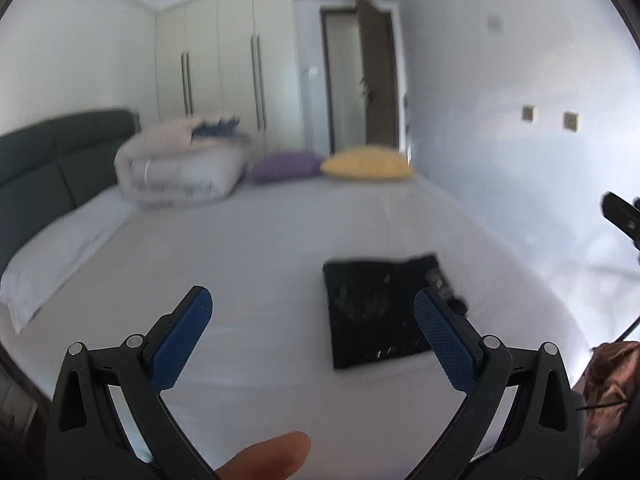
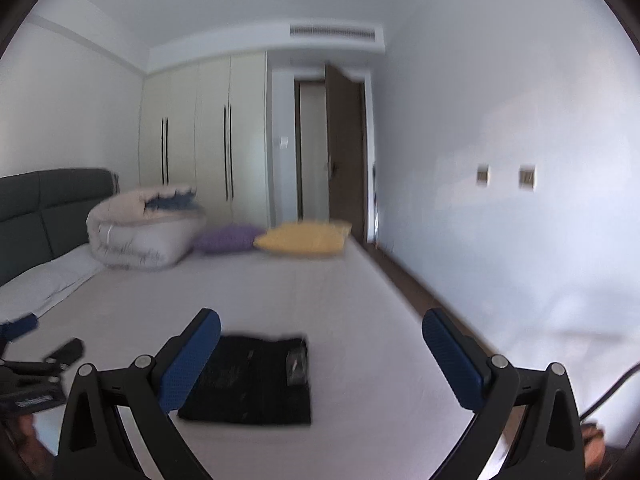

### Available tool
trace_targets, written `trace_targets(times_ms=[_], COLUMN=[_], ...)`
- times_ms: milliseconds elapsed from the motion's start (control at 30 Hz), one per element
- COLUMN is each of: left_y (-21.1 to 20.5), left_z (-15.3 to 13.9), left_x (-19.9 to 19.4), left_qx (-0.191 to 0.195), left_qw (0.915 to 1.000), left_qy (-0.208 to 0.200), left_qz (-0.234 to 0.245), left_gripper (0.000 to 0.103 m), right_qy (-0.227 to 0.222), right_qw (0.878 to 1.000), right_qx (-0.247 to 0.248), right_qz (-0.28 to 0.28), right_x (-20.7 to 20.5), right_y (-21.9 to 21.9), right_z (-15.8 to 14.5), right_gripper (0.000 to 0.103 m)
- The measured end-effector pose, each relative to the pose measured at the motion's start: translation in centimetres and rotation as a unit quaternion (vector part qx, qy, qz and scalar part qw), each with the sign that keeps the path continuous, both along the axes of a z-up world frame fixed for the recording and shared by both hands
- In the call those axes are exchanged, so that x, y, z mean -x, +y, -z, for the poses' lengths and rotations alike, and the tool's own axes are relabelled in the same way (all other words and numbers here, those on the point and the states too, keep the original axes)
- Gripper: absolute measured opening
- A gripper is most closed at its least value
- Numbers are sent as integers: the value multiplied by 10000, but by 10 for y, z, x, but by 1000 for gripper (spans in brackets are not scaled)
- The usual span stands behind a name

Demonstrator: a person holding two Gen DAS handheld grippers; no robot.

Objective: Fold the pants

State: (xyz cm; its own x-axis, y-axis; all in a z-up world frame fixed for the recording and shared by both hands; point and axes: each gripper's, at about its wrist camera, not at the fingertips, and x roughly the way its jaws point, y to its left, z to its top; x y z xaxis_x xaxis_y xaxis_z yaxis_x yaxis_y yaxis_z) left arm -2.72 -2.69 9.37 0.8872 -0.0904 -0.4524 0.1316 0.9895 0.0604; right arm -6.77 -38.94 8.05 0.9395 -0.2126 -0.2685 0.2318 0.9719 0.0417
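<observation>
Black pants lie folded into a compact rectangle on the white bed sheet. In the right wrist view the pants sit low and left of centre. My left gripper is open and empty, held above the bed to the left of the pants. My right gripper is open and empty, held above and to the right of the pants. Part of the right gripper shows at the left view's right edge, and the left gripper at the right view's left edge.
A rolled duvet, a purple pillow and a yellow pillow lie at the far end of the bed. A dark headboard runs along the left. A wardrobe and an open door stand behind.
</observation>
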Motion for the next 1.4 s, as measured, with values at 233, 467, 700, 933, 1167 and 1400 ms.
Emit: trace_targets(times_ms=[233, 467, 700, 933, 1167, 1400], left_y=[-4, -5, 4, 5, 4, 2], left_z=[52, 78, 95, 102, 105, 107], left_x=[-22, -35, -50, -56, -56, -57], left_qx=[59, -26, 152, 147, 149, 127], left_qw=[9977, 9972, 9948, 9939, 9938, 9935], left_qy=[660, 722, 978, 1063, 1083, 1103], left_qz=[-127, -212, -227, -241, -226, -236], left_gripper=[103, 103, 103, 103, 103, 103], right_qy=[1087, 1875, 1931, 1987, 2059, 2108], right_qw=[9931, 9811, 9795, 9785, 9770, 9760], right_qx=[-431, -398, -522, -507, -481, -473], right_qz=[-101, -250, -219, -244, -261, -272], right_x=[-33, -54, -55, -59, -61, -60], right_y=[7, 25, 27, 31, 34, 36], right_z=[54, 90, 98, 99, 103, 105], right_gripper=[103, 103, 103, 103, 103, 103])
